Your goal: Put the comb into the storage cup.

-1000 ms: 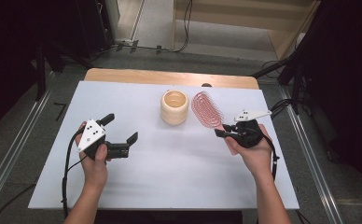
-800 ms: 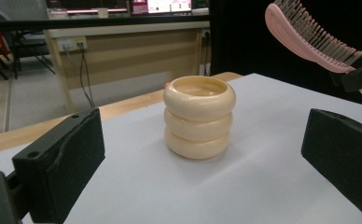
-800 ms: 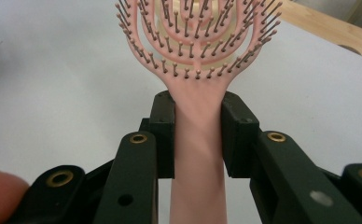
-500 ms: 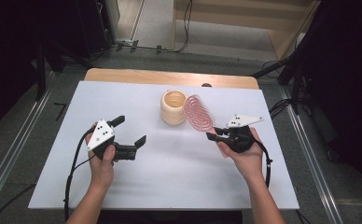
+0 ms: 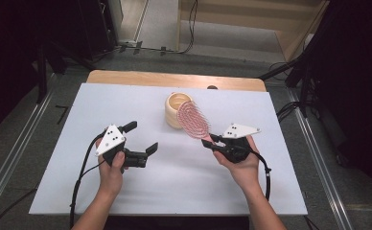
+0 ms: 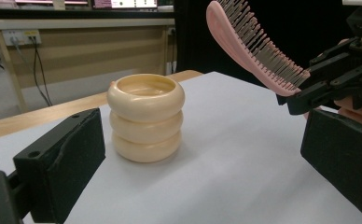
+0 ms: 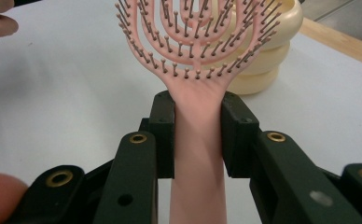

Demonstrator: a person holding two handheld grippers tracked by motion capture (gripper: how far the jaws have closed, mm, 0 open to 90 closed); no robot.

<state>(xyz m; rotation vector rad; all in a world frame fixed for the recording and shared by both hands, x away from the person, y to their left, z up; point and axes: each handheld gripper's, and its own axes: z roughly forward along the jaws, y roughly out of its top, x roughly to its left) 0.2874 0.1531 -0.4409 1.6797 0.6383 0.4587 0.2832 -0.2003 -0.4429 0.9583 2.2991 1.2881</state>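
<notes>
Since a second ago, we are seeing the pink hairbrush (image 5: 192,120) travelling leftward across the high view: its head, which was standing clear to the right of the cream holder (image 5: 176,109), is now overlapping that holder's right rim, and our right hand has come in toward the middle of the white table (image 5: 78,115). The left hand has also drifted a little toward the centre.

The brush is being carried in the air, just at the holder's 3 o'clock side. Its long axis is running from the handle at about 4 o'clock up to the head at about 10 o'clock in the high view, with the head raised above the handle and the bristles facing up and toward us. We judge this tilt is being kept so the brush can be steered to the holder's open mouth.

The right gripper (image 5: 209,141) is clamping the handle just below the head; in the right gripper view its jaws are pressing both flanks of the handle (image 7: 198,154), which keeps the head free and the brush from swinging.

The left gripper (image 5: 141,139) is waiting at about 8 o'clock from the holder, well apart from it, its jaws standing wide with nothing between them. In the left gripper view it is facing the holder (image 6: 145,117), probably ready to steady it.
</notes>
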